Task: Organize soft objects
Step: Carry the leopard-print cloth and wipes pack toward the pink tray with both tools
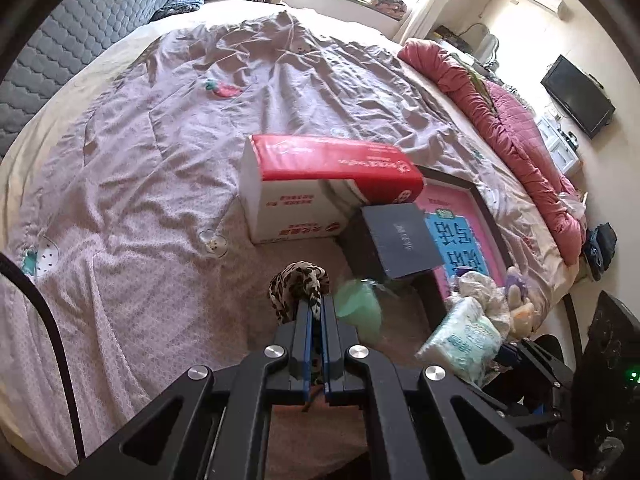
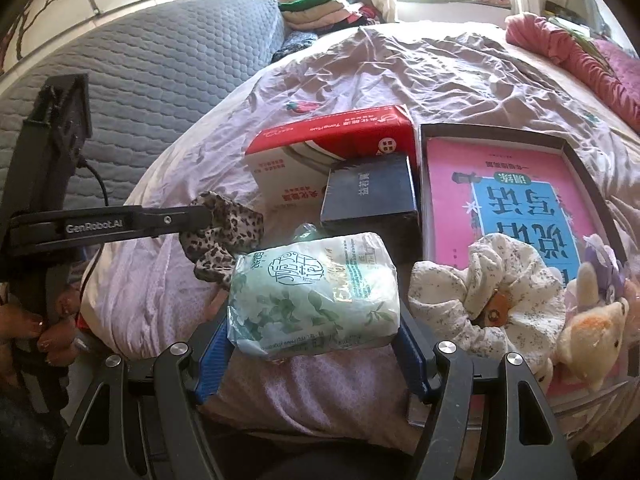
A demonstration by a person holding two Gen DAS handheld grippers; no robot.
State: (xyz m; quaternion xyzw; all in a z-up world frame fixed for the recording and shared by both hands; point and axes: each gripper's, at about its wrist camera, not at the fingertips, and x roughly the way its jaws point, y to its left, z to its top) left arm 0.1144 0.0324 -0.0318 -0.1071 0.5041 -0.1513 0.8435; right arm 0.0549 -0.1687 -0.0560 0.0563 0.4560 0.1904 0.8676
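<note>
A: Item: leopard scrunchie (image 1: pixel 298 285), lifted over the bed at six o'clock of the red tissue box (image 1: pixel 320 184); left gripper (image 1: pixel 316 308) pinched tight on it; right gripper (image 2: pixel 316 320) spread wide, clasping the green tissue pack (image 2: pixel 314 292).

B: Handling: carry both toward the black tray (image 2: pixel 576 156) at three o'clock; release low. Unclear: tray's near edge, behind the white scrunchie (image 2: pixel 492 292) and plush toy (image 2: pixel 592 328).

Left gripper (image 1: pixel 316 308): matte black frame, blue finger pads (image 1: pixel 305 320), four round silver screws, triangular cutouts in arms; white "GenRobot.AI" lettering on side, black cable trailing from rear. Right gripper (image 2: pixel 314 344): same black frame, blue pads (image 2: pixel 212 356), silver screws. Hand (image 2: pixel 44 328) on left handle: bare skin, glossy nails.
</note>
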